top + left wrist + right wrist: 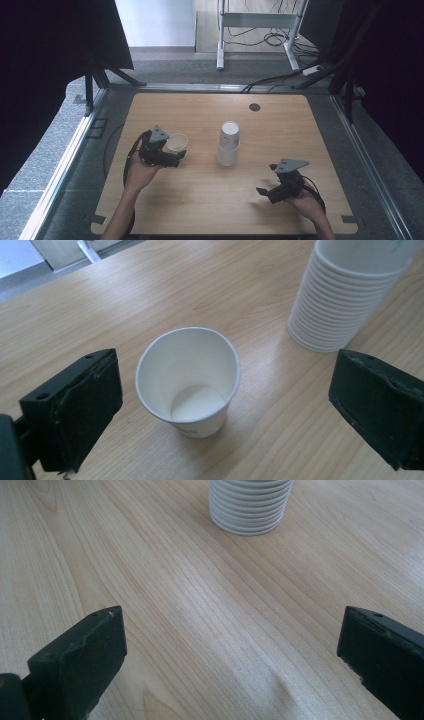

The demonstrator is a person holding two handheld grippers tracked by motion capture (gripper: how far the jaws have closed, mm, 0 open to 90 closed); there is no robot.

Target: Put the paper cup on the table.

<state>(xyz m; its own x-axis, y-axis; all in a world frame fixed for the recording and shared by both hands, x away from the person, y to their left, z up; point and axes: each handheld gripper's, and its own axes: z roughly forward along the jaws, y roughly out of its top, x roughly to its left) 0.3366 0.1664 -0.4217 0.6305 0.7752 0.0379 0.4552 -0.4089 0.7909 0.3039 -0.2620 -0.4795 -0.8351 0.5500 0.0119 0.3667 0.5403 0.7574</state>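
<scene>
Paper cup (188, 382) stands upright on the wooden table (225, 285), mouth up and empty, between the 2 black jaws of the left gripper (222, 405). Those jaws stand wide apart, each well clear of the cup's wall, so nothing is gripped; the cup rests on its own base. From the high view the same single cup (176, 142) sits on the left half of the table (210, 200), just beyond the tip of the left gripper (181, 156), which the person's left hand (141, 172) holds close above the tabletop.

To the right of the cup, near it but apart, stands a stack of paper cups (228, 143), upside down, the bottom of the topmost one facing up. In the left gripper view the stack (350, 295) shows its many nested rims, set beyond the right-hand jaw.

The right gripper (264, 192) is held by the right hand (310, 202) over the right front part of the table, well apart from both the single cup and the stack. Its 2 jaws also stand wide, with only bare wood between them (225, 645), and the lower rims of the stack (250, 505) lie farther ahead
</scene>
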